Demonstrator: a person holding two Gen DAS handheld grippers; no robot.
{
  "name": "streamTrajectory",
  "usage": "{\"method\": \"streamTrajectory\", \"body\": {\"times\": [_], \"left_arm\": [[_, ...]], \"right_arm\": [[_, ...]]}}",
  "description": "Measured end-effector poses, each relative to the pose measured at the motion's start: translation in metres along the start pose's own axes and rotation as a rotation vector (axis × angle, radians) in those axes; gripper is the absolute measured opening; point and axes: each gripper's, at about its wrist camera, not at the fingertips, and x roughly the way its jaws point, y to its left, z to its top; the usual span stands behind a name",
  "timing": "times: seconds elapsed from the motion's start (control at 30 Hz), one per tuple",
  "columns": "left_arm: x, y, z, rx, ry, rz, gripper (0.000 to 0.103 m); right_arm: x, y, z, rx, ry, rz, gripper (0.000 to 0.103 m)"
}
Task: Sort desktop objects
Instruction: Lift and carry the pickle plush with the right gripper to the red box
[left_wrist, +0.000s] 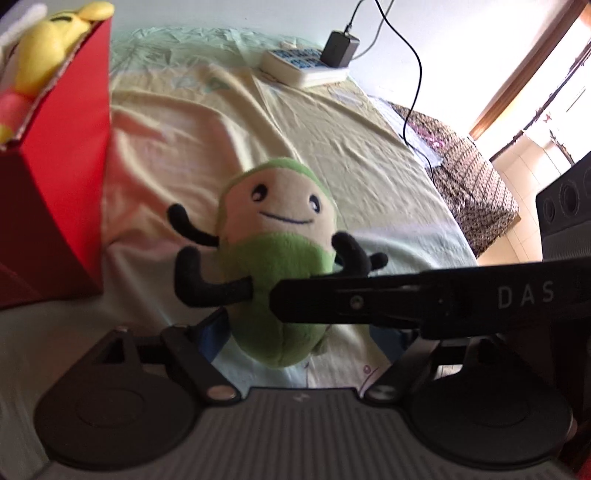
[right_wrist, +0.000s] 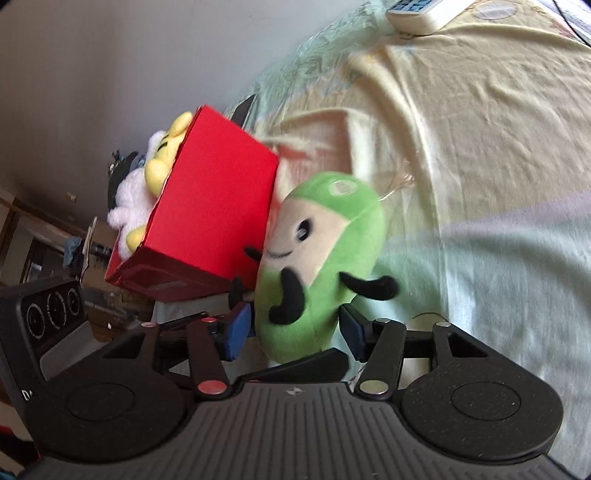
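- green plush toy (left_wrist: 275, 254) is seen upright above the wrinkled bedsheet (left_wrist: 369, 155), face toward the left wrist camera, black limbs spread.
- left gripper (left_wrist: 295, 332): blue pads are seen on either side of the toy's lower body — whether they press on it cannot be told, as the right-hand pad is mostly hidden behind the other tool's black finger (left_wrist: 406, 302) crossing the view.
- right gripper (right_wrist: 291, 328): fingers are set close against both flanks of the green plush toy (right_wrist: 317, 258), blue pads (right_wrist: 236, 332) touching the fabric; the toy appears held at its lower half.
- red box (right_wrist: 218, 206) is seen just beside the toy, touching or nearly so at the toy's head side in the right wrist view.
- yellow plush (right_wrist: 166, 155) and a white plush (right_wrist: 129, 199) are lying in the open top of the box.
- white remote (left_wrist: 303, 66) and a black charger (left_wrist: 340, 48) with cable are noted at the far edge of the bed — well apart from the toy.
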Motion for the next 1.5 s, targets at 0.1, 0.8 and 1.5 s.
{"method": "streamTrajectory", "body": {"times": [0.1, 0.8, 1.5], "left_arm": [[0.003, 0.002, 0.006, 0.009, -0.020, 0.031, 0.093], [0.023, 0.007, 0.015, -0.005, -0.012, 0.088, 0.087], [-0.031, 0.019, -0.036, -0.030, -0.054, 0.156, 0.086]], "right_arm": [[-0.005, -0.009, 0.004, 0.066, -0.054, -0.035, 0.062], [0.018, -0.013, 0.021, 0.086, 0.001, -0.005, 0.056], [0.026, 0.040, -0.017, -0.150, 0.088, 0.066, 0.052]]}}
